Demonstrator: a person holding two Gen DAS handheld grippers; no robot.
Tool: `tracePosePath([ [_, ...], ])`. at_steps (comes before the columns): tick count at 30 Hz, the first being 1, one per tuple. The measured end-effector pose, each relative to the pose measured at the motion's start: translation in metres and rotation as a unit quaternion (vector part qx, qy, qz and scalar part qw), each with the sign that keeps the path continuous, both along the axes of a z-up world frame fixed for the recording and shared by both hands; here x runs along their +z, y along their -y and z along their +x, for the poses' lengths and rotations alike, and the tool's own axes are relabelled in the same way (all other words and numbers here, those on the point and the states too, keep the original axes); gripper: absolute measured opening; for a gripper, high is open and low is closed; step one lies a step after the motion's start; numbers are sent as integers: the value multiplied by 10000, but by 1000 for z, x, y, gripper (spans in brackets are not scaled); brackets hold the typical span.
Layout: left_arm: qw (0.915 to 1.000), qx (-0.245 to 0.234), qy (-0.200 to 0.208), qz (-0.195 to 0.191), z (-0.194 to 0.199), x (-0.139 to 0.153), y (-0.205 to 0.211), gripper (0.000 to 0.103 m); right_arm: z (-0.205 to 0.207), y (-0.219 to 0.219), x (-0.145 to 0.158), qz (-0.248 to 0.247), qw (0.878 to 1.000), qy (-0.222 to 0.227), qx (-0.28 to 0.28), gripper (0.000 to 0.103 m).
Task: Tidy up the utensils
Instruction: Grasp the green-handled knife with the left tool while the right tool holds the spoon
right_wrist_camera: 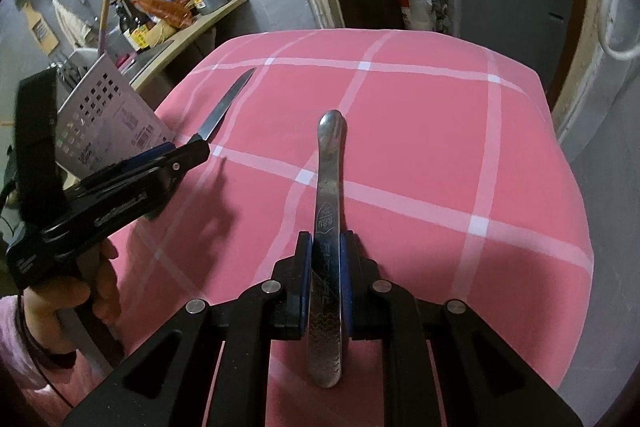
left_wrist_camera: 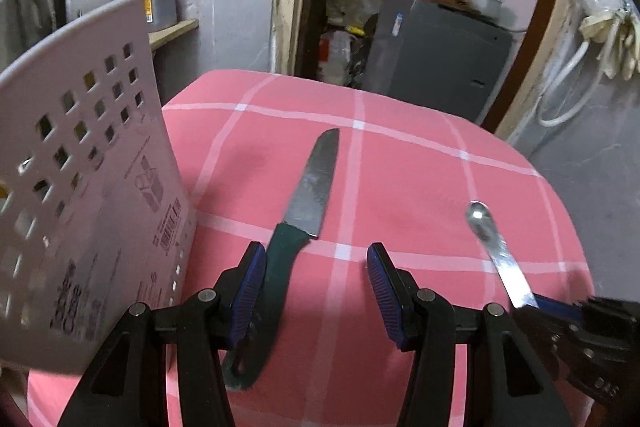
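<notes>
A knife with a dark green handle lies on the pink checked cloth, blade pointing away. My left gripper is open, its jaws on either side of the handle, the left finger close beside it. The knife blade also shows in the right wrist view. My right gripper is shut on a steel spoon by its handle, bowl pointing away, low over the cloth. The spoon also shows in the left wrist view. A white perforated utensil holder stands at the left.
The cloth-covered table drops off at its far and right edges. A counter with bottles lies beyond the holder. A grey cabinet and shelves stand behind the table.
</notes>
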State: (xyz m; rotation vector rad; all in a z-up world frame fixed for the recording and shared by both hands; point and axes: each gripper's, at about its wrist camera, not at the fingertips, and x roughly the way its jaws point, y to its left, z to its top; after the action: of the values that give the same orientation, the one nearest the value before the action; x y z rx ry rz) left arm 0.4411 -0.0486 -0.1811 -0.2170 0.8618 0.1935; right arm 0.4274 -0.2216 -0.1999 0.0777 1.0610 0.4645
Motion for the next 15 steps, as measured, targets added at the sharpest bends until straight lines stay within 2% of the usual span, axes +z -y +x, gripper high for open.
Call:
tracePosePath([
  [2,9999,-1,-156,27,4,-3,-1,48,0,0,-1,43,9999,-56,-100,12],
  [6,9987,-13,-474,197,10,-6,0,35,-2,-1,-4,131,9994,-155,-288,11],
  [7,9980,-17,-575,250,10,-7,0,33,-4,-2,-5,169,9992,-178,-311,9],
  [8,9972,-30,-682,306,11,-9,1,32,-5,-3,-6,253,9989,-230,-331,1],
  [11,9948,-139,-884,481,14,-8,5,26,-11,-7,-12,195,9985,-293,-421,1],
  [12,9943,-173,-933,484,14,-7,6,18,-12,-7,-12,209,9983,-307,-452,1],
  [15,9930,-315,-1044,463,12,-6,9,16,-16,-8,-13,258,9974,-378,-565,1],
])
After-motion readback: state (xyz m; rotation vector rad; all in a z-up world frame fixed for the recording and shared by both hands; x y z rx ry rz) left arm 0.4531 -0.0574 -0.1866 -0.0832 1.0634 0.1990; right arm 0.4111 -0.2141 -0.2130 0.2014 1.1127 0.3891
